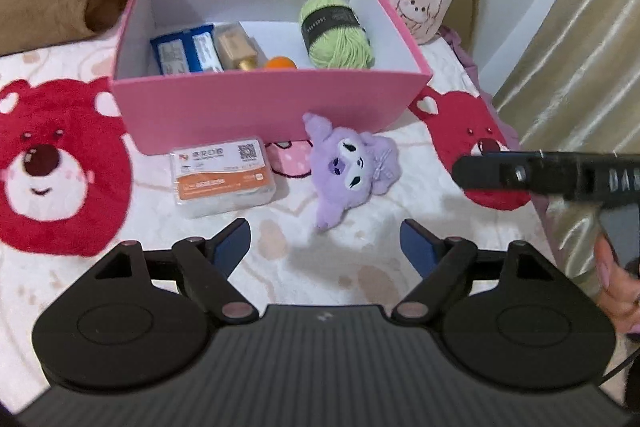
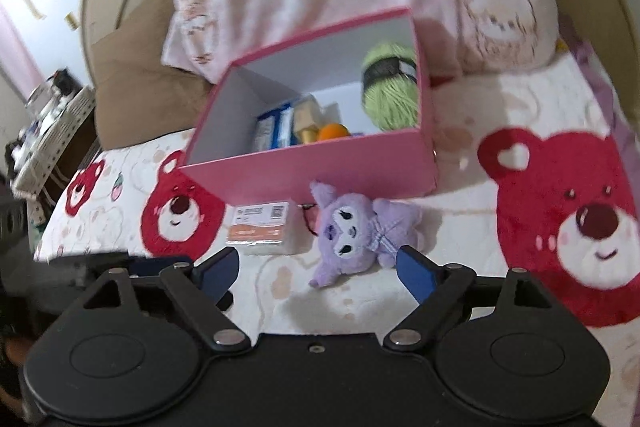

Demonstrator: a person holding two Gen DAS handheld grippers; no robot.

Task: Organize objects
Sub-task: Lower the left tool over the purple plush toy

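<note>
A pink cardboard box was set on the bed near the pillows at its head, already holding a green yarn ball, blue packets and an orange ball. Just before its front wall lay a purple plush toy and a clear plastic case with an orange label. The left hand-held gripper and right hand-held gripper were both held open and empty. A shallow pinch might have slid off the soft plush, or the two tools might have collided.

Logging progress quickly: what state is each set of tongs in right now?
Left tongs: open, holding nothing.
Right tongs: open, holding nothing.
</note>
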